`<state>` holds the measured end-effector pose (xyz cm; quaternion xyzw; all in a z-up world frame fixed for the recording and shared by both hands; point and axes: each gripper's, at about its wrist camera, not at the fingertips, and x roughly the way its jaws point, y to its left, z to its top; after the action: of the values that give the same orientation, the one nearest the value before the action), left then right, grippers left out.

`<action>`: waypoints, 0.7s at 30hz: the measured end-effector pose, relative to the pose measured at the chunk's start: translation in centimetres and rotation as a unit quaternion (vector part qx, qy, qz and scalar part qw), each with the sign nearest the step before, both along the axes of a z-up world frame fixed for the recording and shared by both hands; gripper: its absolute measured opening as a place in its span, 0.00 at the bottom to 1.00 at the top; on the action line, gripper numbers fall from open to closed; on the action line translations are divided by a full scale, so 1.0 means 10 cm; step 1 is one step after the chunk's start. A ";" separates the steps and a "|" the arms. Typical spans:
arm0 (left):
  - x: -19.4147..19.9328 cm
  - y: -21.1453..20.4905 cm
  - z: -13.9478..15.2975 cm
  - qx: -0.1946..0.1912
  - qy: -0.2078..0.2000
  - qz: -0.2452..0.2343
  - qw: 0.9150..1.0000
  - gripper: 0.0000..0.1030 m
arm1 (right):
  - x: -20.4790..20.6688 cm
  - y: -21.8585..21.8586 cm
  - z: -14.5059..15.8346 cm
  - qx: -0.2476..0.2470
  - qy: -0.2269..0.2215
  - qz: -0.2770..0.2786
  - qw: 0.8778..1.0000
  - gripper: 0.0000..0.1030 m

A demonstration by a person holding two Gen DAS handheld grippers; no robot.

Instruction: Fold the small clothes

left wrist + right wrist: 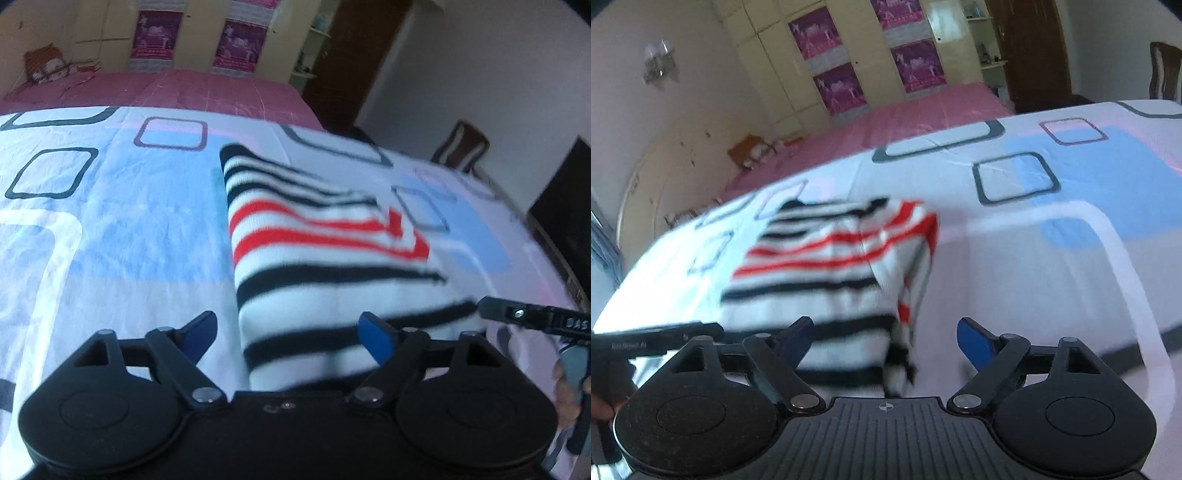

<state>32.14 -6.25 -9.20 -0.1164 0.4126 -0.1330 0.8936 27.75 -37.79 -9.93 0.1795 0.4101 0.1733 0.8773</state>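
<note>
A small knit garment [325,240] with black and red stripes on white lies folded on the bed sheet [129,221]. My left gripper [290,338] is open over its near left edge, and the cloth lies between the blue fingers without being pinched. In the right wrist view the same garment [820,266] is blurred, its right side bunched into a hanging fold. My right gripper [886,343] is open, with that bunched edge loose between its fingers. Each view shows part of the other gripper at its edge: the right gripper [517,314] and the left gripper [665,338].
The sheet [1052,277] is white and blue with square outlines. Behind it lies a pink bed cover [184,88]. A wooden chair [461,147] and a dark object [565,206] stand beyond the right edge. A wardrobe [849,55] with purple posters lines the far wall.
</note>
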 end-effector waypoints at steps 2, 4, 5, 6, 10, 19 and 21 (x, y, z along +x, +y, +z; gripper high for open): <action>0.10 0.01 0.01 -0.007 0.003 0.009 1.000 0.82 | 0.17 0.01 -0.07 0.018 0.009 -0.001 1.000 0.81; 0.23 0.02 -0.01 -0.017 0.010 0.018 1.000 0.83 | 0.35 0.01 -0.17 0.032 0.025 -0.009 0.999 0.81; 0.30 0.04 -0.04 -0.026 0.015 0.023 0.999 0.83 | 0.44 0.01 -0.23 0.047 0.034 -0.009 0.998 0.81; 0.37 0.05 -0.07 -0.037 0.023 0.026 0.999 0.83 | 0.52 0.02 -0.29 0.059 0.044 -0.010 0.997 0.81; 0.57 0.07 -0.24 -0.069 0.053 0.031 0.996 0.84 | 0.76 0.06 -0.55 0.098 0.080 0.002 0.992 0.81; 0.59 0.05 -0.39 -0.109 0.060 0.023 0.992 0.72 | 0.84 0.03 -0.67 0.131 0.075 0.010 0.988 0.61; 0.58 0.04 -0.37 -0.108 0.060 0.022 0.992 0.68 | 0.85 0.00 -0.72 0.159 0.088 0.010 0.983 0.45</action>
<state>37.98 -5.86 -12.92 -0.2288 0.4459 -0.1497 0.8523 36.27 -37.78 -17.15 0.3272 0.4549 0.2286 0.7961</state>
